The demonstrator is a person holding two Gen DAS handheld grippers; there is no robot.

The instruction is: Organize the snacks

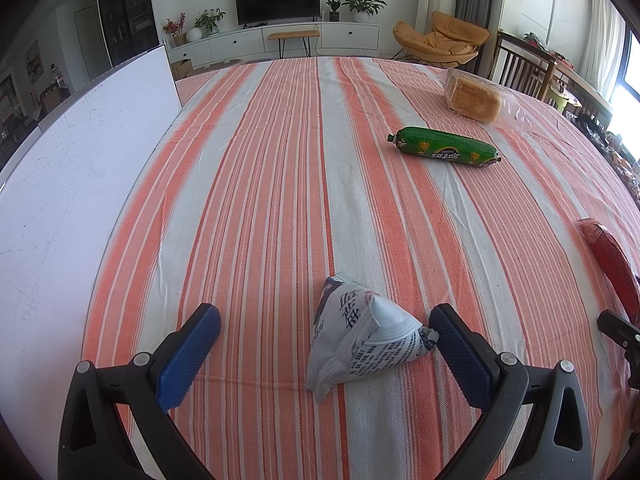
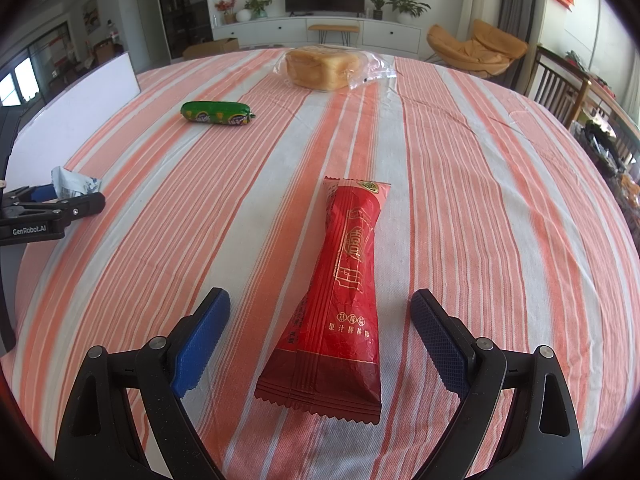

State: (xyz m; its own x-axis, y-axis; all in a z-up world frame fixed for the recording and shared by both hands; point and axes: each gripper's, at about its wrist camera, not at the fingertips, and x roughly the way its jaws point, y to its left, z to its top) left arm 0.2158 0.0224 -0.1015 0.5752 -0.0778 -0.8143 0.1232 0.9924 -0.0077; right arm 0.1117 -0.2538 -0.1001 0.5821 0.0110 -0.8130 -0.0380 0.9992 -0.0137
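A white pyramid-shaped snack pouch [image 1: 360, 336] with blue print lies on the striped tablecloth [image 1: 280, 200] between the fingers of my left gripper [image 1: 326, 324], which is open; its right corner touches the right finger. My right gripper [image 2: 320, 316] is open around the near end of a long red snack packet [image 2: 340, 312] that lies flat. A green sausage [image 1: 444, 147] [image 2: 216, 113] and a bagged bread loaf [image 1: 474, 96] [image 2: 324, 66] lie farther back. In the right wrist view the left gripper [image 2: 68, 200] shows at the left edge beside the white pouch [image 2: 74, 184].
A white board [image 1: 80, 168] [image 2: 80, 104] lies along the table's left side. The red packet [image 1: 612, 264] and part of the right gripper [image 1: 620, 332] sit at the right edge of the left wrist view. Wooden chairs [image 2: 560, 80] stand at the far right.
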